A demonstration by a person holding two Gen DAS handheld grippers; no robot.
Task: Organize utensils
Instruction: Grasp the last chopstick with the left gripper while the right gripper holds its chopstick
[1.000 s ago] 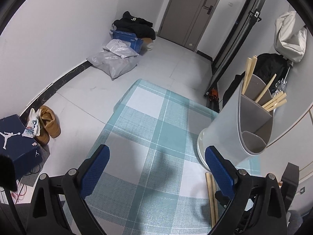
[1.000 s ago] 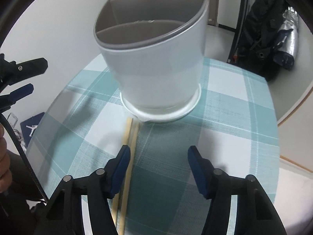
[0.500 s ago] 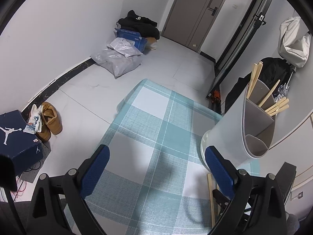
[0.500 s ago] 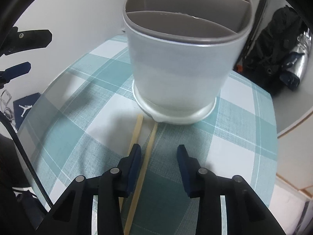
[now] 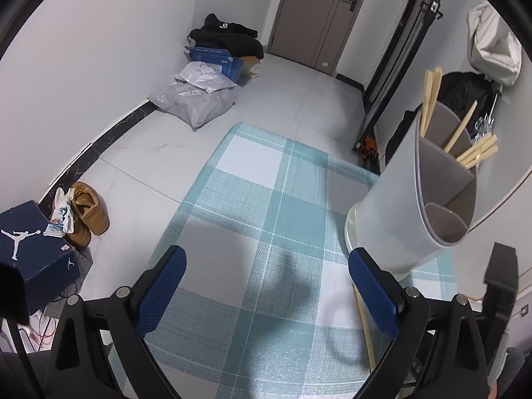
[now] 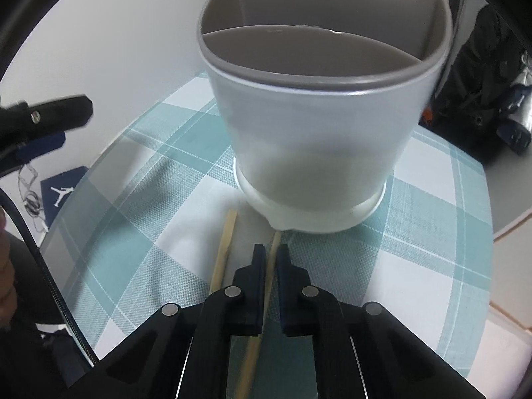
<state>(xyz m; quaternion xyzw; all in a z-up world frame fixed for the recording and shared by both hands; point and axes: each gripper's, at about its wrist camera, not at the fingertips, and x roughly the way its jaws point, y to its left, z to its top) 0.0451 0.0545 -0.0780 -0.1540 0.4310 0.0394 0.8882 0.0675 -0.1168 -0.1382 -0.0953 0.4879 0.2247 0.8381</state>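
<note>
1. Pinching one chopstick [image 6: 270,276] on the checked tablecloth [image 6: 432,219], my right gripper [image 6: 270,259] sits just before the holder [image 6: 316,126] (second chopstick [image 6: 223,252] beside).
2. I hold my left gripper [image 5: 266,286] wide, gripping nothing.

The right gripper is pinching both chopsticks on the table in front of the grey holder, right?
Not quite. The right gripper is closed around only one chopstick. The other chopstick lies beside it on the table, outside the fingers, as the right wrist view shows. Both do lie in front of the grey holder.
</note>
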